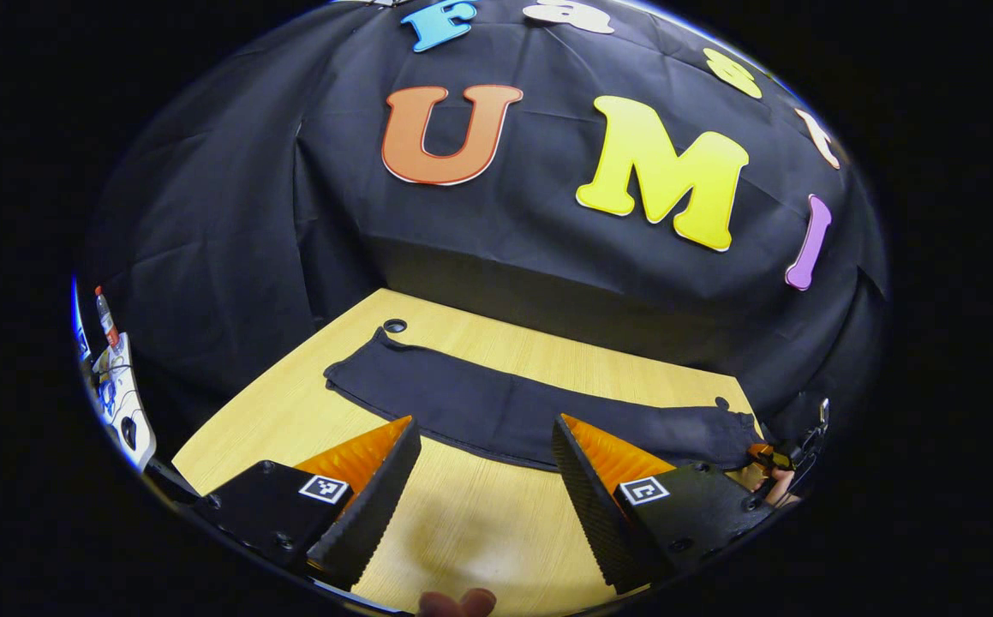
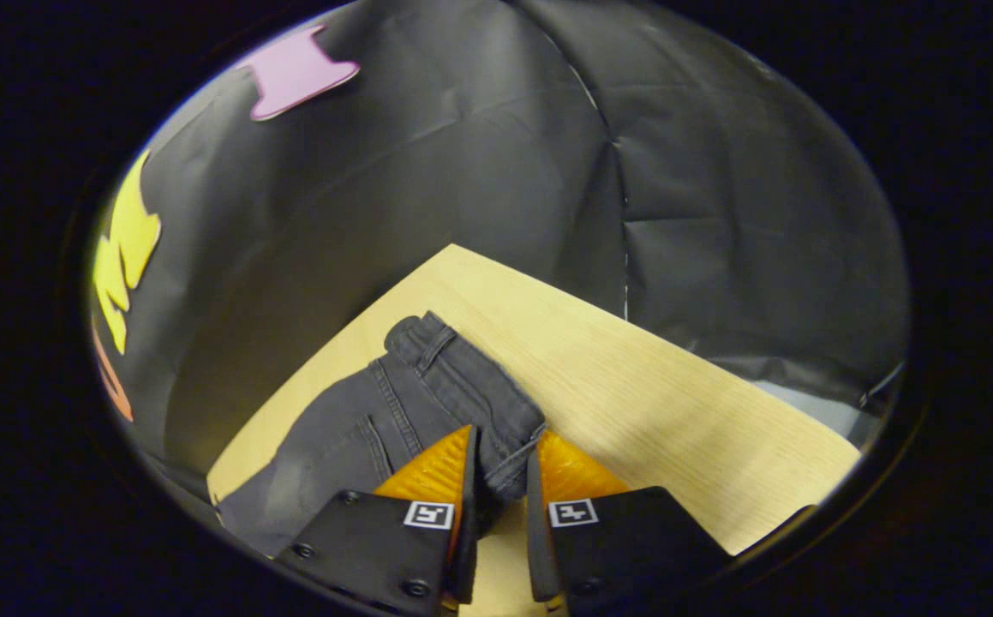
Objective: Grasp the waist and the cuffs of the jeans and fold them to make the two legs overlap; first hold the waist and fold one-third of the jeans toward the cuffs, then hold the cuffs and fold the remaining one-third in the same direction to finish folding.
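Jeans laid flat as one long dark strip on the counter, long axis running along the counter's far edge, close to the booth's wall. Legs appear already stacked — a single narrow band is seen in the left gripper view, though the layers cannot be separated by eye.

Waist end is seen in the right gripper view, with waistband and belt loop toward the counter's far corner. The right gripper is nearly closed, with a near corner of the waist caught between its fingers; both fingers seem to press on the denim, judged from the narrow gap.

The left gripper hangs over bare counter on the near side of the jeans, spread wide and holding nothing. The strip lies just ahead of its fingertips, crosswise to its line of approach.

The cuff end is taken to be the far left end in the left gripper view — hems too dark to make out. At that view's right edge, the waist end is partly cut off; the right gripper and a hand are glimpsed there. A fingertip shows at the bottom edge.
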Demonstrator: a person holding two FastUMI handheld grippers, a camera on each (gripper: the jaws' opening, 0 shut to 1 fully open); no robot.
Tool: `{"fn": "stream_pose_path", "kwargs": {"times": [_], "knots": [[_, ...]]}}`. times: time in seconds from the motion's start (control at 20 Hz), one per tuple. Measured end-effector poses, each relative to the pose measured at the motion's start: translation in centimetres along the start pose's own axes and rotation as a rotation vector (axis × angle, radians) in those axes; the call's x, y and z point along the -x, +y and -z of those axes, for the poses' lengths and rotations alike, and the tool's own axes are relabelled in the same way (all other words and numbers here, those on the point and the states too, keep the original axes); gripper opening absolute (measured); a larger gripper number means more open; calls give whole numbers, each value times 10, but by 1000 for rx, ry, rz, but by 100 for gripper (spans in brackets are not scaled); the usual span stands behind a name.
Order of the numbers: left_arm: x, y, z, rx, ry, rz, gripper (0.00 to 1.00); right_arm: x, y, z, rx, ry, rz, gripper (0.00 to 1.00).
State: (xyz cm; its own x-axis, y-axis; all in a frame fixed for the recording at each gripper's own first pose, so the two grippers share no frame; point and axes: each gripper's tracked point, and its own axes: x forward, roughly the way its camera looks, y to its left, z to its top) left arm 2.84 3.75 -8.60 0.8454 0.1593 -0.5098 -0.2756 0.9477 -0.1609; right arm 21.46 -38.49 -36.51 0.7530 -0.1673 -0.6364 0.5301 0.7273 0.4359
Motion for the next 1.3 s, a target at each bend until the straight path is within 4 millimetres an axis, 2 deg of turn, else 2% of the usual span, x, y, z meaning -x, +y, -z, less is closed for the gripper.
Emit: {"fn": "stream_pose_path", "kwargs": {"times": [0.05,0.1,0.15,0.2,0.25,0.35,0.55,0.7,0.75,0.8,0.9,1.05,1.15,1.2,1.3], "knots": [[0,2,-1,5,-3,-2,99,0,1,-1,16,10,6,14],[1,5,-2,7,-9,-7,99,7,-1,-7,40,-3,12,18],[1,11,-4,9,-15,-11,99,14,4,-10,63,-4,12,8],[2,15,-3,14,-18,-16,99,21,10,-15,87,-15,6,13],[5,21,-4,24,-21,-22,99,29,19,-22,110,-27,-4,9],[5,31,0,55,-19,-31,99,50,38,-32,183,-60,-22,8],[11,61,1,106,-41,-60,99,104,110,-55,326,-148,-97,12],[16,84,5,166,-60,-78,99,144,186,-56,456,-210,-183,4],[18,93,4,176,-69,-85,99,157,213,-50,505,-226,-220,8],[20,102,5,181,-76,-94,99,171,236,-37,541,-229,-255,5],[25,120,3,186,-97,-114,99,189,285,-5,575,-209,-330,8],[35,149,3,199,-123,-147,99,202,354,52,633,-183,-420,8],[45,168,7,218,-125,-170,99,202,385,98,653,-137,-474,8],[50,178,9,228,-124,-179,99,199,399,121,653,-116,-493,12],[60,198,15,239,-116,-193,99,190,425,174,663,-56,-524,8]]}}
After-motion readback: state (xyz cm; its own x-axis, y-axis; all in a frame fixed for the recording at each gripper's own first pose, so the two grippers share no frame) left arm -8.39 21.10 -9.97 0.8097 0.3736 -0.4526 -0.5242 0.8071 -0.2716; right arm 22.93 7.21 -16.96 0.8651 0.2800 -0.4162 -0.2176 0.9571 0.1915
